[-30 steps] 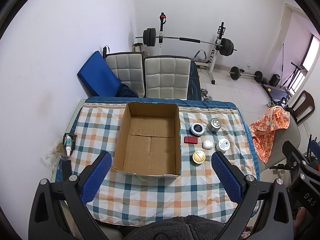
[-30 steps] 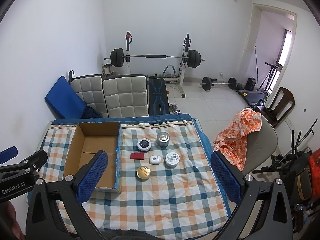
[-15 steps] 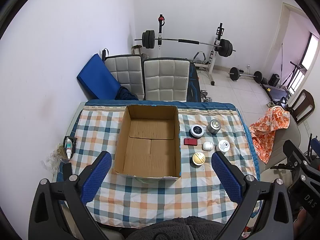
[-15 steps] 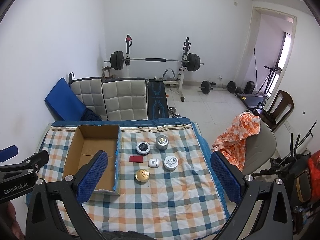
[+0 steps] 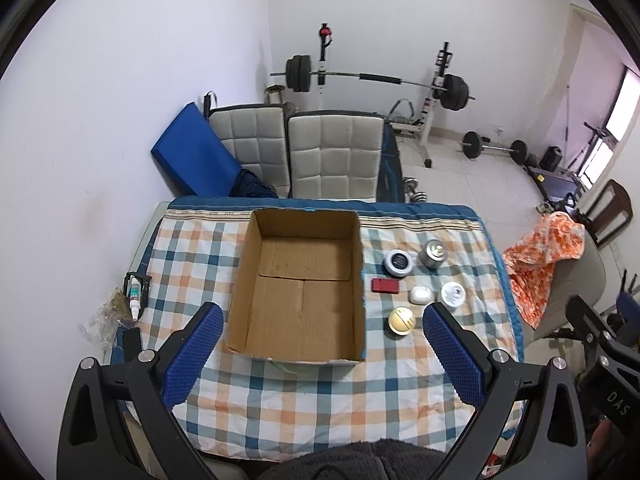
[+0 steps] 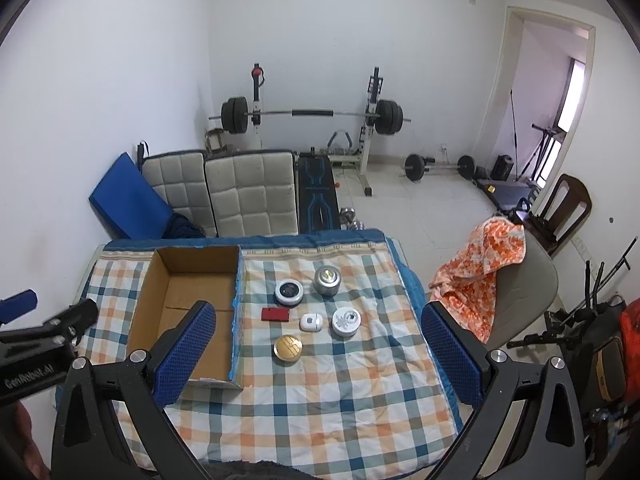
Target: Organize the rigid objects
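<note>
An empty open cardboard box (image 5: 300, 288) (image 6: 188, 308) stands on a checked tablecloth (image 5: 320, 392). To its right lie several small objects: a black-topped round tin (image 6: 289, 293), a silver canister (image 6: 327, 280), a red flat case (image 6: 275, 314), a small white case (image 6: 311, 322), a white round jar (image 6: 346, 321) and a gold round tin (image 6: 287, 347). My left gripper (image 5: 320, 344) is open and empty, high above the table's near edge. My right gripper (image 6: 316, 344) is open and empty, also held high.
A small tube in a black holder (image 5: 136, 292) and crumpled plastic (image 5: 104, 320) lie at the table's left edge. Two padded chairs (image 5: 332, 156) stand behind the table. A chair with an orange cloth (image 6: 480, 268) stands to the right. Weights (image 6: 312, 114) are at the back.
Both grippers have risen and drawn back a little, so the table looks smaller and lower in both views. Nothing on the table has moved.
</note>
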A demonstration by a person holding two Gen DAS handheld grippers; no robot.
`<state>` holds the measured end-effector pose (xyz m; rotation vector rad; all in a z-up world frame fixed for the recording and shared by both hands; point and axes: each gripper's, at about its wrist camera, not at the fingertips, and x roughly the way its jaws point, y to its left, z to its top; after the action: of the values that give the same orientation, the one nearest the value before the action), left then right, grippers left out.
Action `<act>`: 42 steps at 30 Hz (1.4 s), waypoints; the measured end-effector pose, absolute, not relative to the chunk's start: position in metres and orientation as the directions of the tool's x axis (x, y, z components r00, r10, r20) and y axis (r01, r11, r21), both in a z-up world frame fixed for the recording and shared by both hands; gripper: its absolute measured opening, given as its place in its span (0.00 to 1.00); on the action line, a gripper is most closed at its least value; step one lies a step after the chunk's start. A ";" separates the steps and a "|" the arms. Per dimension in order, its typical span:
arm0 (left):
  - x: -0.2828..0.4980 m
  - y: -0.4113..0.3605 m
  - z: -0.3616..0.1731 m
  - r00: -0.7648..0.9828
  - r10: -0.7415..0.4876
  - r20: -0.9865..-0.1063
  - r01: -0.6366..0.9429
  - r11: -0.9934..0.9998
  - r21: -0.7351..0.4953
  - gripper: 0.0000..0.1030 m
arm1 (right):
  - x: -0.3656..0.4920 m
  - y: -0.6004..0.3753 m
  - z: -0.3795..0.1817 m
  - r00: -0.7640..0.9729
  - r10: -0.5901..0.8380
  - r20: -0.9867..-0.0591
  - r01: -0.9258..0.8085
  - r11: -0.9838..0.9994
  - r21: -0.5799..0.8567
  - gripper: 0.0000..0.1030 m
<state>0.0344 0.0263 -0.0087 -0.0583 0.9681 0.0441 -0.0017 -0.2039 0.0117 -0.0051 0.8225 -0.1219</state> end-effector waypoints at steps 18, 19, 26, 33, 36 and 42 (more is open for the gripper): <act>0.132 0.146 -0.273 0.147 0.136 -0.980 -0.291 0.952 0.088 0.96 | 0.149 -0.317 -0.235 0.342 -0.153 -0.927 0.277 0.959 -0.056 1.00; 0.133 0.150 -0.286 0.124 0.136 -0.983 -0.293 0.951 0.095 0.87 | 0.159 -0.319 -0.252 0.318 -0.156 -0.935 0.282 0.957 -0.063 1.00; 0.147 0.165 -0.358 -0.028 0.040 -0.999 -0.293 0.955 0.047 0.76 | 0.217 -0.332 -0.357 0.202 -0.160 -0.966 0.272 0.957 -0.102 1.00; 0.158 0.175 -0.392 -0.129 0.049 -0.990 -0.275 0.958 0.083 0.47 | 0.253 -0.325 -0.404 0.132 -0.149 -0.980 0.266 0.958 -0.110 1.00; 0.161 0.174 -0.406 -0.165 0.059 -0.984 -0.258 0.961 0.101 0.34 | 0.263 -0.321 -0.417 0.108 -0.161 -0.981 0.267 0.955 -0.127 1.00; 0.159 0.171 -0.419 -0.183 0.075 -0.980 -0.243 0.963 0.119 0.16 | 0.276 -0.326 -0.442 0.056 -0.178 -0.983 0.338 0.929 -0.149 0.99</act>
<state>0.1586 0.1708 -0.4188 -0.1264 1.7335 0.2852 0.2756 -0.3260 -0.4416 0.1336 1.4644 -0.3930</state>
